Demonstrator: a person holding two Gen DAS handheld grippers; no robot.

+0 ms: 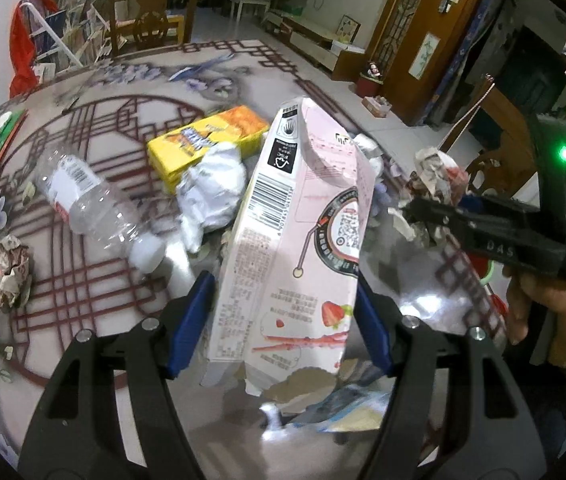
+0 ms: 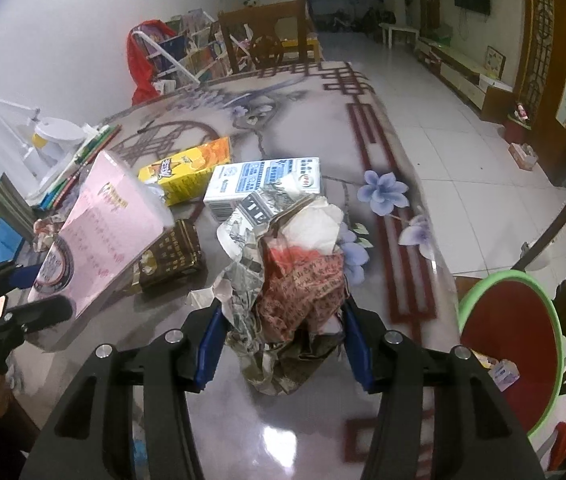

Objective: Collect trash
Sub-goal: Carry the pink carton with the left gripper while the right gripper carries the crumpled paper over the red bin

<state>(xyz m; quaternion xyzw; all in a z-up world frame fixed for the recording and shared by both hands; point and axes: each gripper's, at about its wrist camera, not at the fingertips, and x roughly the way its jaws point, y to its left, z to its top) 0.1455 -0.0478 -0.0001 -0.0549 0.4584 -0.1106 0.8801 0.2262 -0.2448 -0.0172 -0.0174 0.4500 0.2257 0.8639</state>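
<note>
A glossy counter [image 2: 307,148] patterned with red lattice and purple flowers carries the litter. Mid-counter lie a yellow snack box [image 1: 207,140], a crumpled white tissue [image 1: 211,192] touching it, and a clear plastic bottle [image 1: 87,200] on its side. A blue-and-white carton [image 2: 267,180] and a brown packet [image 2: 175,256] lie nearby. A crumpled paper ball [image 1: 1,276] sits toward the left edge.

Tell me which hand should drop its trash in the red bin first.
Right, probably. The right tongs grip the crumpled newspaper wad, and the red bin with the green rim sits just off the table edge on that side. The left tongs hold the pink strawberry carton farther away.
</note>
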